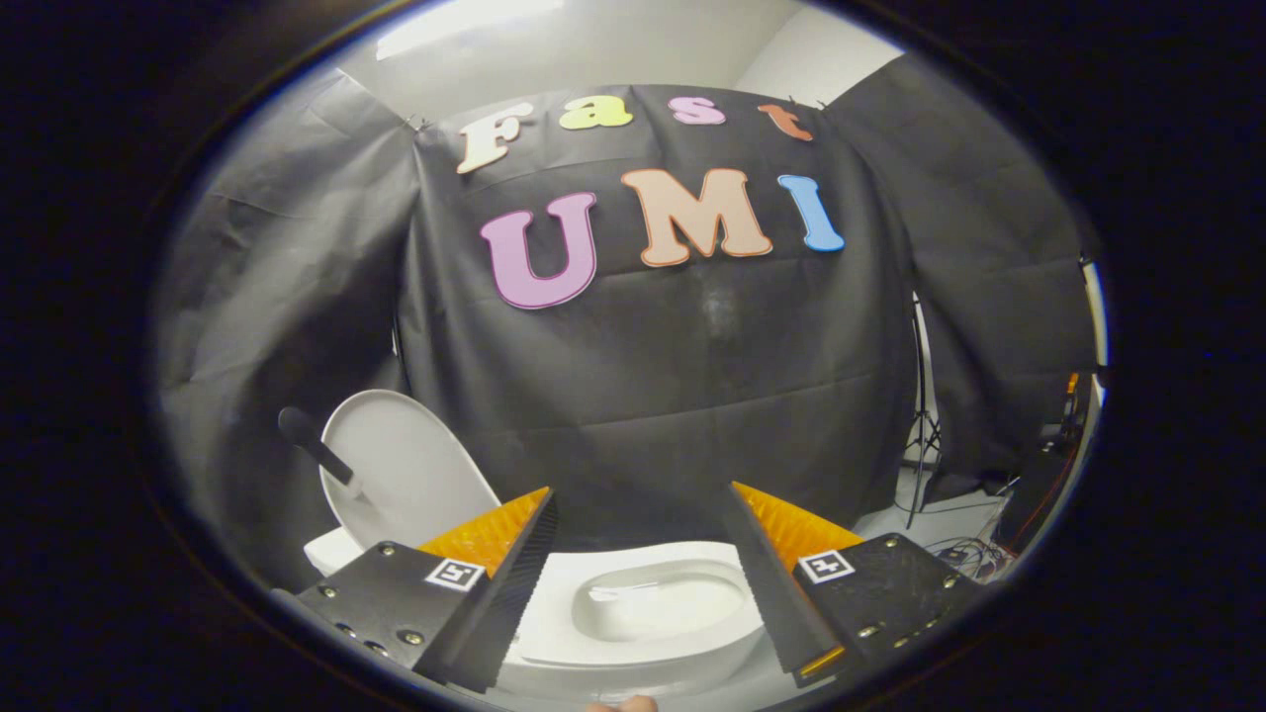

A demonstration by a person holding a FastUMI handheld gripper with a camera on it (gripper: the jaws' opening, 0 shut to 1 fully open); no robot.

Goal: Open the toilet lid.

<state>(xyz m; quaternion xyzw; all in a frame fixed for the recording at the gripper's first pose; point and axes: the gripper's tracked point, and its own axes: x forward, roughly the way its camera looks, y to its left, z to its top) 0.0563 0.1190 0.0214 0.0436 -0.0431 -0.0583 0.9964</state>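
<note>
Gripper view. Gripper [641, 514] spread wide, nothing between the fingers [509, 583], no contact with any surface. Toilet [633, 643] low and just beyond the fingertips, seat down, bowl opening visible in the gap between the two fingers. Toilet lid [401, 475] found already raised, standing upright and tilted back, beyond and to the left of the left finger, well clear of the seat. Dark-handled item, apparently a toilet brush [315, 445], leaning across the lid's left edge; exact nature hard to confirm. Light stand [922, 435] and loose cables [964, 554] on the floor beyond the right finger.

Judged stage: lifting step complete, lid resting in its open position. Next move judged as a clean retreat only: fingers kept apart, drawn back from the bowl without brushing the lid, so as not to tip it forward. No further grasp called for.
</note>
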